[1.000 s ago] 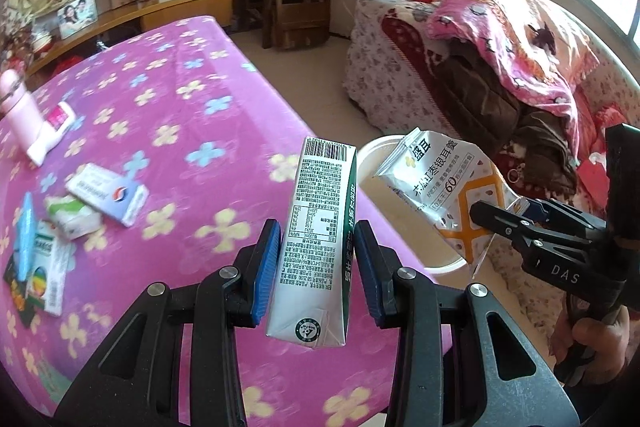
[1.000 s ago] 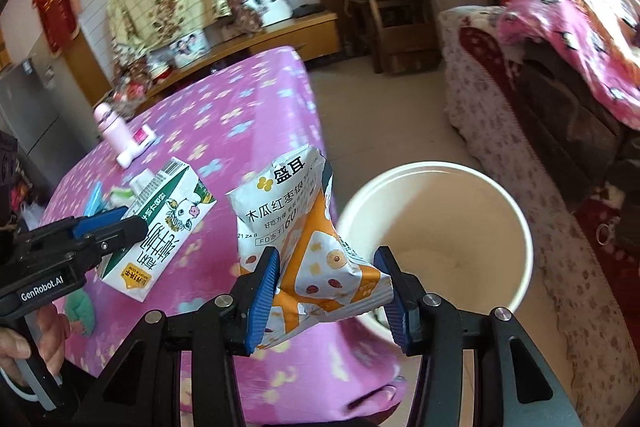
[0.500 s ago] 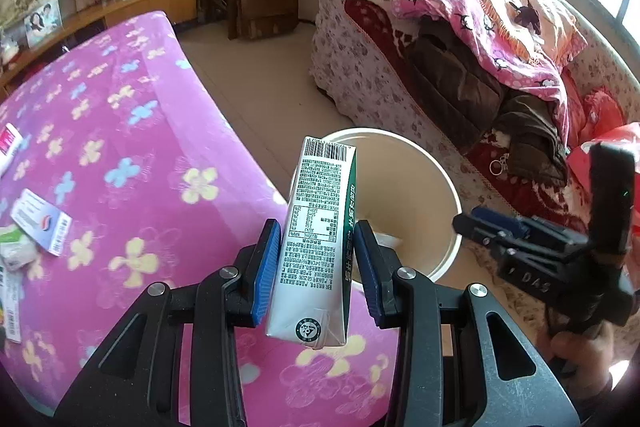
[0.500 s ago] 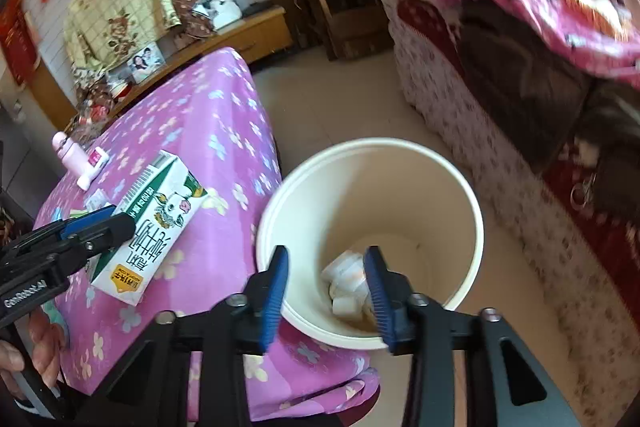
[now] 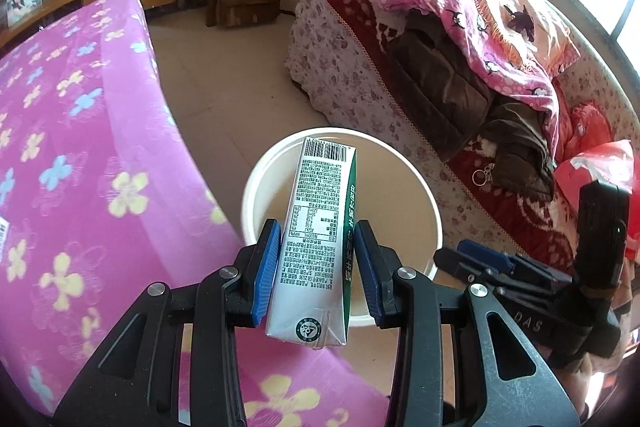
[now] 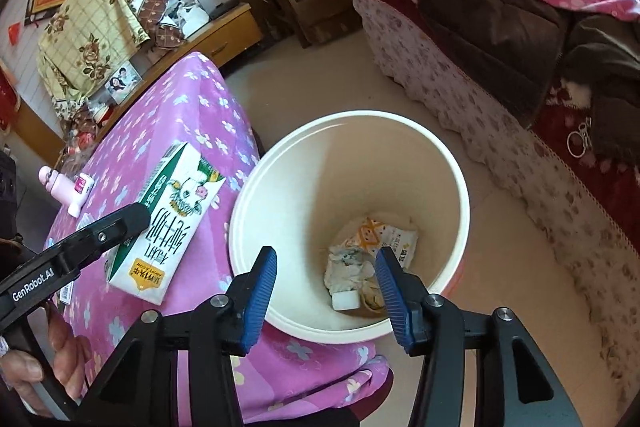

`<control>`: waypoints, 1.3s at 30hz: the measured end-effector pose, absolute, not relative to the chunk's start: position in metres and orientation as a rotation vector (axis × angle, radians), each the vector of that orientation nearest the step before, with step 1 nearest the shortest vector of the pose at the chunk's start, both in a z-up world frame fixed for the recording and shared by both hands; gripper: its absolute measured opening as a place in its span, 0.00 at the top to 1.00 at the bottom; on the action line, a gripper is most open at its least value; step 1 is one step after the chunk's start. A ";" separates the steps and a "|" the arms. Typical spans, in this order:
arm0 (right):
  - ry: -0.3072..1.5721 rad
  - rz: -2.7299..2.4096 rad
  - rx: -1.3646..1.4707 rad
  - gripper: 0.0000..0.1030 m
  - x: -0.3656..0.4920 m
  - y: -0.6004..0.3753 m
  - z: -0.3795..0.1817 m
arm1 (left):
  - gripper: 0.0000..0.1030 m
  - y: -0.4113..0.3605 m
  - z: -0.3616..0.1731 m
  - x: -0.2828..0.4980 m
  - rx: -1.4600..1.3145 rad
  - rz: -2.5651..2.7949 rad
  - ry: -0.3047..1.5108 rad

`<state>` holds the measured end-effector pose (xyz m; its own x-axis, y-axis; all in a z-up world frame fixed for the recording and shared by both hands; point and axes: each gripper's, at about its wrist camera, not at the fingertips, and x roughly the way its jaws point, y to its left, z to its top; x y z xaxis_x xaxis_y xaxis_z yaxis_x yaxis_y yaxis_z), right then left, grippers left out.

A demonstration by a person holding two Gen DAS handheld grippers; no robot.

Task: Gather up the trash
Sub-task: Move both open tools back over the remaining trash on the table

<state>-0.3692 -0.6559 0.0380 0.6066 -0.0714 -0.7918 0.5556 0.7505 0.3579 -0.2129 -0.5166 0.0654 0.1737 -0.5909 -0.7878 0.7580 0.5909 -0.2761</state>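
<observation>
Milk carton (image 5: 316, 247) clamped upright in the left claw (image 5: 316, 267) above the bin (image 5: 434, 223) rim; right claw (image 6: 326, 283), just reopened, stands empty over the wrappers (image 6: 372, 251); centre the carton over the opening before letting go.

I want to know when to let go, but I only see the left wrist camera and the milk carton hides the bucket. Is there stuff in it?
Observer: Yes. The right wrist view shows a snack bag and crumpled trash at the bottom of the bucket.
Operator: Is the right gripper holding anything?
Observer: No. The right gripper has just been opening, with nothing between its pads.
Operator: What is on the carton's other side?
Observer: The milk carton, clamped in the left gripper, has a cartoon cow there.
</observation>
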 end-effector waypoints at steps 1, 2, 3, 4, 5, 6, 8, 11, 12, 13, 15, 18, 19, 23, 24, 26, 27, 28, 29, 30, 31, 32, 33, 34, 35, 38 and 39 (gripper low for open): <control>0.853 -0.392 0.638 0.52 -0.370 -0.657 0.037 | 0.65 -0.519 0.063 -0.212 0.191 -0.967 1.018; 0.856 -0.392 0.639 0.52 -0.370 -0.657 0.036 | 0.65 -0.521 0.062 -0.212 0.185 -0.968 1.023; 0.859 -0.394 0.638 0.52 -0.369 -0.656 0.035 | 0.65 -0.522 0.060 -0.211 0.175 -0.971 1.033; 0.862 -0.396 0.635 0.52 -0.369 -0.656 0.034 | 0.64 -0.522 0.058 -0.210 0.159 -0.977 1.047; 0.868 -0.398 0.630 0.51 -0.368 -0.656 0.032 | 0.64 -0.522 0.056 -0.209 0.146 -0.981 1.057; 0.871 -0.398 0.628 0.50 -0.367 -0.656 0.031 | 0.62 -0.521 0.054 -0.208 0.131 -0.981 1.067; 0.879 -0.400 0.629 0.45 -0.366 -0.656 0.027 | 0.51 -0.518 0.053 -0.208 0.124 -0.972 1.072; 0.887 -0.396 0.635 0.45 -0.364 -0.656 0.023 | 0.49 -0.516 0.054 -0.209 0.135 -0.958 1.059; 0.889 -0.395 0.637 0.45 -0.364 -0.655 0.023 | 0.49 -0.515 0.054 -0.209 0.141 -0.954 1.059; 0.892 -0.393 0.637 0.45 -0.363 -0.654 0.022 | 0.49 -0.514 0.054 -0.210 0.145 -0.948 1.059; 0.896 -0.387 0.634 0.44 -0.361 -0.651 0.022 | 0.49 -0.512 0.054 -0.210 0.153 -0.933 1.056; 0.901 -0.381 0.622 0.44 -0.358 -0.646 0.023 | 0.49 -0.507 0.054 -0.211 0.178 -0.906 1.040; 0.902 -0.379 0.618 0.44 -0.357 -0.645 0.024 | 0.49 -0.506 0.054 -0.212 0.186 -0.900 1.036; 0.904 -0.375 0.604 0.42 -0.355 -0.639 0.027 | 0.49 -0.500 0.055 -0.212 0.205 -0.880 1.026; 0.904 -0.376 0.601 0.42 -0.355 -0.638 0.028 | 0.49 -0.498 0.055 -0.212 0.206 -0.876 1.024; 0.901 -0.377 0.594 0.41 -0.355 -0.635 0.030 | 0.49 -0.494 0.056 -0.212 0.209 -0.869 1.020; 0.899 -0.377 0.591 0.41 -0.354 -0.633 0.031 | 0.49 -0.492 0.056 -0.213 0.212 -0.864 1.015; 0.898 -0.378 0.587 0.40 -0.354 -0.631 0.033 | 0.49 -0.489 0.057 -0.213 0.215 -0.859 1.010; 0.896 -0.380 0.582 0.40 -0.353 -0.629 0.034 | 0.49 -0.488 0.058 -0.213 0.218 -0.856 1.006; 0.894 -0.380 0.579 0.40 -0.353 -0.628 0.035 | 0.49 -0.486 0.059 -0.214 0.221 -0.852 1.001; 0.893 -0.380 0.577 0.40 -0.353 -0.628 0.037 | 0.49 -0.484 0.060 -0.214 0.224 -0.848 0.996; 0.891 -0.380 0.574 0.40 -0.353 -0.626 0.038 | 0.49 -0.482 0.061 -0.214 0.226 -0.844 0.992; 0.889 -0.381 0.571 0.40 -0.352 -0.624 0.040 | 0.49 -0.479 0.063 -0.215 0.227 -0.839 0.986; 0.887 -0.380 0.568 0.40 -0.352 -0.623 0.042 | 0.49 -0.477 0.064 -0.215 0.227 -0.836 0.983; 0.884 -0.377 0.563 0.40 -0.351 -0.620 0.045 | 0.49 -0.474 0.065 -0.215 0.225 -0.831 0.979; 0.879 -0.375 0.544 0.40 -0.349 -0.614 0.050 | 0.49 -0.463 0.068 -0.216 0.223 -0.814 0.969; 0.877 -0.374 0.538 0.40 -0.348 -0.610 0.053 | 0.49 -0.461 0.069 -0.216 0.225 -0.807 0.965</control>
<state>-0.3480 -0.6105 0.0527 0.5895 -0.0904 -0.8027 0.5165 0.8062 0.2885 -0.2159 -0.4606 0.0688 0.3106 -0.5105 -0.8018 0.6992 0.6941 -0.1711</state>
